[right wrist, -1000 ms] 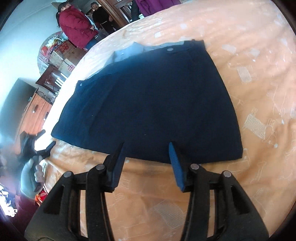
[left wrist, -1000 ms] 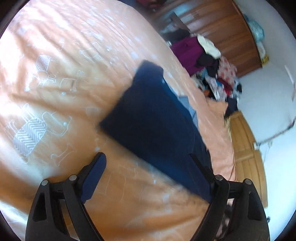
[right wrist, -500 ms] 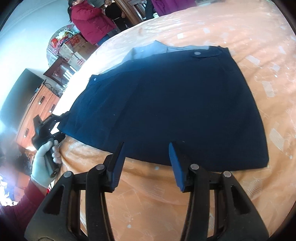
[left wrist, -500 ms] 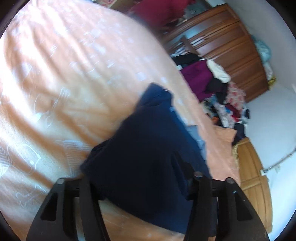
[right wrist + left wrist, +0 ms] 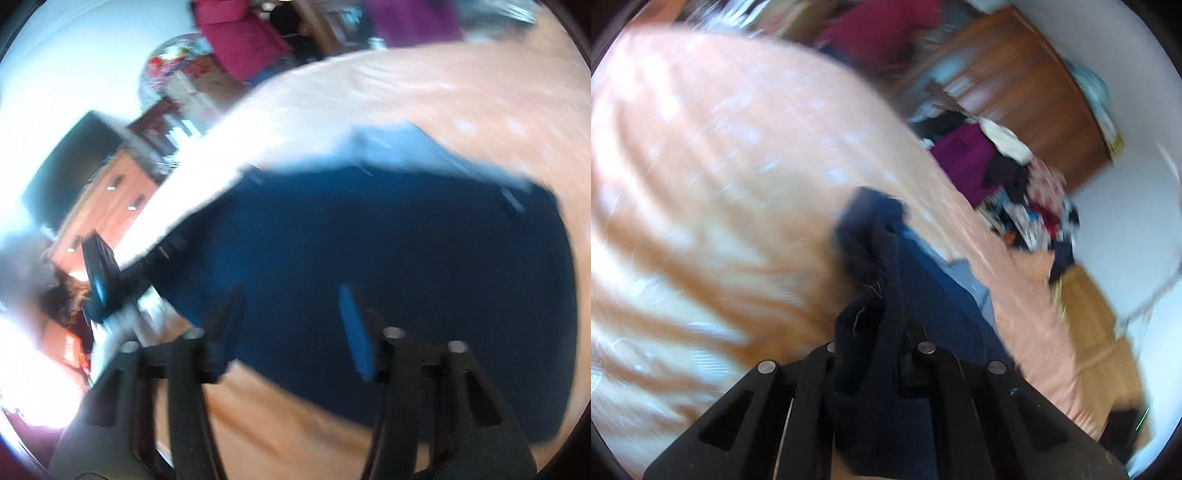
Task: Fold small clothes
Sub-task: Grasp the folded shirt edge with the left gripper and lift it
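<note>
The left gripper (image 5: 875, 354) sits at the bottom centre of its own view, its two black jaws drawn close together and pinching a bunched fold of the dark blue garment (image 5: 923, 288). The right gripper (image 5: 291, 325) fills the lower middle of its view, fingers spread wide apart, holding nothing.

Garment (image 5: 388, 266): navy blue, pale blue lining. Bedsheet (image 5: 720, 177): peach with white print. My right fingers (image 5: 354, 332): black, blue pads.

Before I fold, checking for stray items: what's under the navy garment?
Only the orange bedsheet shows around the navy garment; whatever lies beneath it is covered.
</note>
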`<state>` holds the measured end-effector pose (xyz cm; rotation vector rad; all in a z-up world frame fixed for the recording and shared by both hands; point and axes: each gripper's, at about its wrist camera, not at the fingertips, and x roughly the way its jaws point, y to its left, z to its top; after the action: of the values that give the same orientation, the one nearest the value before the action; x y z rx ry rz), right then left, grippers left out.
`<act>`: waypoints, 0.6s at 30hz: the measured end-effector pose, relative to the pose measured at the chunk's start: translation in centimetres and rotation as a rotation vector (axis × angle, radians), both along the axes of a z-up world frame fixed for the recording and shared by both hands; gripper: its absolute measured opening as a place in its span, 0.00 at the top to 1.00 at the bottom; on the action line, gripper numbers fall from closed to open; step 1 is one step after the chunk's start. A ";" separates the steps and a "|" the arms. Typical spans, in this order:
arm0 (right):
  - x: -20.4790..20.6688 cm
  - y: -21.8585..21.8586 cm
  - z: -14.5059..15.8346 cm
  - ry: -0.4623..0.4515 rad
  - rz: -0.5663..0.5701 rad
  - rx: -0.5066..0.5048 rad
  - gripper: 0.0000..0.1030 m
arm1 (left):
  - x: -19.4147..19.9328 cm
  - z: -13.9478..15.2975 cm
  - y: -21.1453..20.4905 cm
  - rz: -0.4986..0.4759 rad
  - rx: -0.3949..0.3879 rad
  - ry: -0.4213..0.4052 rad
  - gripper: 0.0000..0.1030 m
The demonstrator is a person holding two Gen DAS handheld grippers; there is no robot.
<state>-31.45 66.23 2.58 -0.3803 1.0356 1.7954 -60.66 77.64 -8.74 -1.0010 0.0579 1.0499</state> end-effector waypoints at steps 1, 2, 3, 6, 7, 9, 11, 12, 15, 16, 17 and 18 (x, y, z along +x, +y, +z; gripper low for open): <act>-1.2 2.4 0.7 0.008 0.035 0.002 0.26 | 1.2 0.8 -0.4 -0.023 0.033 0.051 0.94; -3.1 5.7 1.6 0.006 0.085 0.008 0.25 | 2.1 1.4 -0.8 -0.042 0.061 0.095 0.94; -4.5 7.8 1.9 0.018 0.132 0.001 0.21 | 3.1 1.9 -1.1 -0.062 0.086 0.128 0.94; -9.9 15.2 1.3 0.003 0.243 -0.087 0.18 | 4.2 2.2 -1.7 -0.100 0.105 0.164 0.94; -12.0 17.2 0.6 -0.020 0.297 -0.130 0.18 | 4.5 2.1 -1.8 -0.107 0.108 0.178 0.94; -15.1 19.7 -0.8 -0.095 0.334 -0.197 0.18 | 5.0 2.2 -2.1 -0.118 0.121 0.219 0.94; -18.1 21.1 -2.3 -0.170 0.380 -0.243 0.18 | 5.2 2.1 -2.3 -0.131 0.128 0.239 0.94; -18.8 21.4 -2.8 -0.197 0.381 -0.257 0.18 | 5.5 2.0 -2.3 -0.141 0.130 0.251 0.94; -20.8 22.5 -3.9 -0.268 0.385 -0.277 0.22 | 6.3 1.9 -2.2 -0.166 0.139 0.287 0.94; -21.0 22.9 -4.2 -0.295 0.385 -0.274 0.26 | 6.6 1.9 -2.2 -0.174 0.144 0.298 0.94; -20.7 23.2 -5.0 -0.317 0.378 -0.287 0.48 | 6.8 1.9 -2.1 -0.179 0.147 0.306 0.94; -19.9 23.2 -5.7 -0.312 0.359 -0.288 0.80 | 7.1 1.9 -2.2 -0.185 0.154 0.316 0.93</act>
<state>-51.35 89.41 -3.11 -1.0461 1.0485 1.8186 -53.58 75.44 -6.80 -0.6708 0.3182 1.0174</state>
